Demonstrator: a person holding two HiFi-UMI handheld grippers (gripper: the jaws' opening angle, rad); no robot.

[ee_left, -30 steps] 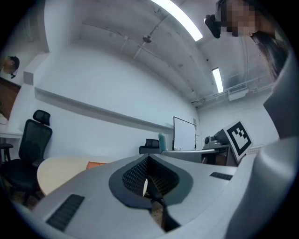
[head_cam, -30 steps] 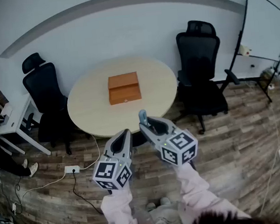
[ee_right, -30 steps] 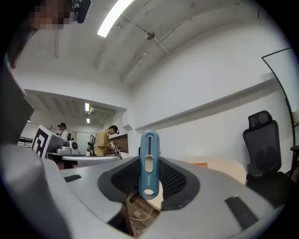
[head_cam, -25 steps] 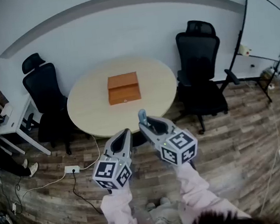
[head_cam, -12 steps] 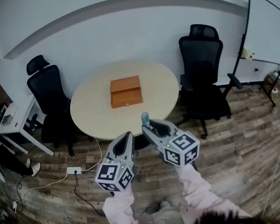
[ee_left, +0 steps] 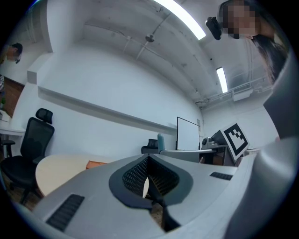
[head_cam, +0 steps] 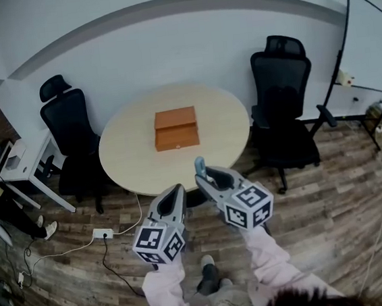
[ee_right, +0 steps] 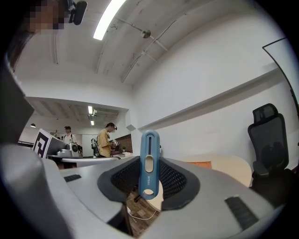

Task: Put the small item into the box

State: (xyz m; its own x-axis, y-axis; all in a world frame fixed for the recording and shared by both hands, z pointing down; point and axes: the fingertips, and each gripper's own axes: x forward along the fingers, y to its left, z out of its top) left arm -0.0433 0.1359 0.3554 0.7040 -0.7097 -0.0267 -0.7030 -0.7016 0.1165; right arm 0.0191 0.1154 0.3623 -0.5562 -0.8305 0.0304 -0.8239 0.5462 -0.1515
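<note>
Task at an early stage: pick-up done, delivery not begun. The right gripper (head_cam: 202,176) is clamped on the small flat blue plastic item (ee_right: 149,156), a slim piece with rounded ends, a slot and a hole. It stands upright between the jaws, its upper end sticking out above them. In the head view the same item (head_cam: 198,163) shows at the gripper tip, in the air above the wood-plank floor (head_cam: 330,188), short of the near table edge. The left gripper (ee_left: 148,179) has its jaws pressed together with nothing between them; it is held beside the right one and a little lower in the head view (head_cam: 176,190). The orange-brown rectangular box (head_cam: 175,128) sits near the middle of the round pale beige tabletop (head_cam: 130,152), well apart from both grippers. Its lid looks down, though that is hard to confirm from here. Left to do, as I judge it: close in on the table, open the box if it is shut (the free left gripper seems suited), lower the item inside, release. Two black office chairs (head_cam: 70,131) flank the table.
</note>
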